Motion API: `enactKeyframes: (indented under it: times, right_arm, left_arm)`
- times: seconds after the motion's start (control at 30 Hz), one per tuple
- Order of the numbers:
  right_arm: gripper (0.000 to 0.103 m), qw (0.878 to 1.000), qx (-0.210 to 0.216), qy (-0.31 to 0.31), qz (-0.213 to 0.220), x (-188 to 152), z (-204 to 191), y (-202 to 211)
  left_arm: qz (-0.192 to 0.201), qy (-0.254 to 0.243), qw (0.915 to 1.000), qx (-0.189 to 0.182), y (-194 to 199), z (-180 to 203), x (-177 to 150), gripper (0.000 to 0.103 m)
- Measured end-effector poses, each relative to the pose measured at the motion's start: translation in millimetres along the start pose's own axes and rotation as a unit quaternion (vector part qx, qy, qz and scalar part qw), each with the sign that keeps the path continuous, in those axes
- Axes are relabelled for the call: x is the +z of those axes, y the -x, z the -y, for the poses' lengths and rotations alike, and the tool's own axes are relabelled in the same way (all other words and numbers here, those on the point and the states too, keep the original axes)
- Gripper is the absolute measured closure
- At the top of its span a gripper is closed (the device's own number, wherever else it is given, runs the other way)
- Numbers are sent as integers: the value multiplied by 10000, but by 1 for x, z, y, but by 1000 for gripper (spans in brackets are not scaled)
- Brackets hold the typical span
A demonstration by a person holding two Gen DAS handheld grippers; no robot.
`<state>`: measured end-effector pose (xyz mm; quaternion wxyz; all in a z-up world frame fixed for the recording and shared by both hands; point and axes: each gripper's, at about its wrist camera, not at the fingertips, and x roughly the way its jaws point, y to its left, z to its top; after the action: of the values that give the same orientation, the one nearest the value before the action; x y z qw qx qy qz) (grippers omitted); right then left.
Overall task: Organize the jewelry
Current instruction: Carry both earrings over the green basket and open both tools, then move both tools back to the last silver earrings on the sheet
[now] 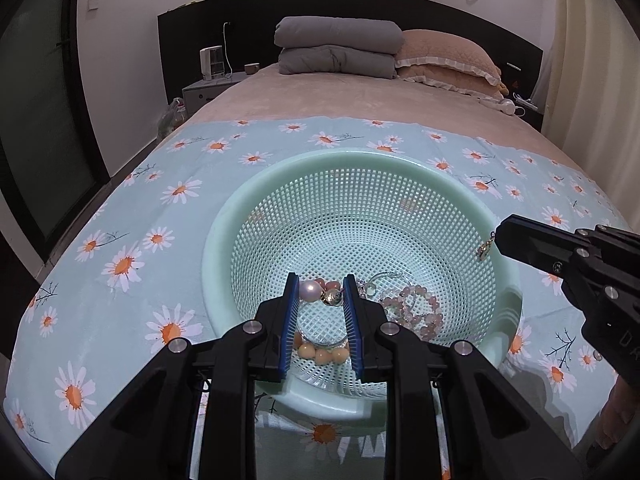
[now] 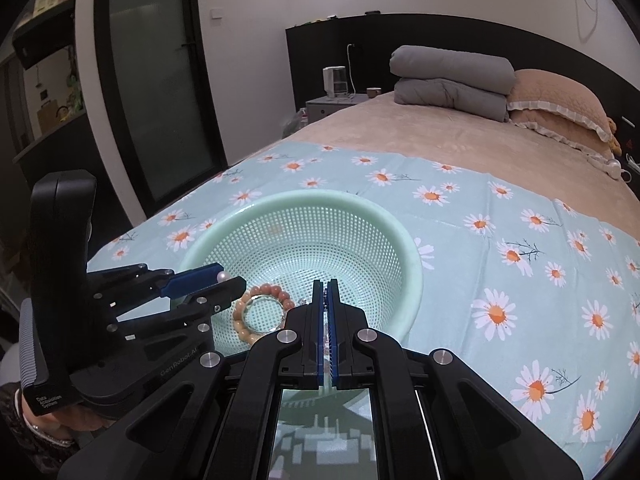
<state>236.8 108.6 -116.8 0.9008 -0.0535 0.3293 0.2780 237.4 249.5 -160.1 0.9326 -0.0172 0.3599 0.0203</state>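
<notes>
Left tongs [image 1: 320,296]: fingers apart over the near side of the basket, with a pearl bead [image 1: 311,291] touching the inside of the left blue pad; whether it is gripped, I cannot tell. In the right wrist view these tongs [image 2: 224,280] come in from 9 o'clock, the pearl [image 2: 222,277] right at their tips.

Right tongs [image 2: 325,286]: pads pressed together, clamped on a thin chain, something pale and glinting showing in the slit between them. In the left wrist view they [image 1: 498,236] reach in from 3 o'clock, a small gold charm [image 1: 484,250] dangling from the tip above the basket's right wall.

Basket [image 1: 224,216]: pale green plastic colander with mesh walls, sitting on the daisy cloth, both tongs over it.

Peach bead bracelet [image 1: 324,354]: on the basket floor at 6 o'clock, partly behind the left tongs. From the right wrist it [image 2: 262,294] rings a clear bangle [image 2: 264,316] lying inside its loop.

Pink bead bracelet [image 1: 412,308]: bunched on the floor at about 4 o'clock, just right of the left tongs.

Gold bead [image 1: 332,298]: between the blue pads, beside the pearl.

Daisy cloth [image 1: 120,216]: light blue, spread across the foot of the bed.

Bed [image 1: 304,96]: beige cover, folded grey duvet [image 1: 338,46] and tan pillows [image 1: 448,60] at 12 o'clock.
</notes>
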Motion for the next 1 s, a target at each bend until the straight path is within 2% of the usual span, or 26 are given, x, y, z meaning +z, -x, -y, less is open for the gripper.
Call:
enactKeyframes:
  times: [0.2, 0.23, 0.27, 0.33, 0.37, 0.4, 0.47, 0.57, 0.6, 0.8, 0.93, 1.0]
  right_arm:
    - [97, 9998, -55, -185, 63, 2, 9, 3]
    - [97, 9998, -35, -214, 45, 3, 11, 3]
    - [96, 9997, -1, -259, 45, 3, 12, 4]
    - [96, 9992, 75, -393, 49, 4, 17, 4]
    - [88, 9989, 126, -448, 49, 4, 19, 5]
    - [73, 9987, 163, -487, 74, 4, 20, 6]
    - [59, 9985, 114, -492, 216, 5, 20, 10]
    - [54, 9982, 101, -520, 297, 7, 20, 15]
    - [54, 9979, 125, -546, 316, 7, 20, 17]
    - [51, 9978, 84, -569, 323, 6, 25, 23]
    - [51, 9954, 226, -894, 265, -1, 43, 33]
    - [51, 9946, 140, -995, 255, -8, 53, 41]
  left_arm:
    - [-156, -73, 9998, 32, -6, 5, -1, 77]
    - [-156, -93, 9998, 71, -6, 5, -1, 69]
    - [-142, -107, 9998, 103, -6, 6, -1, 53]
    - [-49, -98, 9998, 159, -2, 6, -1, 40]
    - [-19, -98, 9998, 174, 0, 6, -1, 39]
    - [-13, -96, 9998, 192, 1, 5, 0, 37]
    - [41, -91, 9997, 224, 4, 4, 1, 32]
    - [75, -103, 9994, 320, 9, 1, 1, 28]
    - [92, -74, 9992, 387, 11, 0, 1, 22]
    - [116, -11, 9989, 449, 17, -4, 2, 21]
    - [115, -2, 9989, 459, 21, -1, 1, 21]
    - [106, 46, 9990, 442, 24, 2, 1, 21]
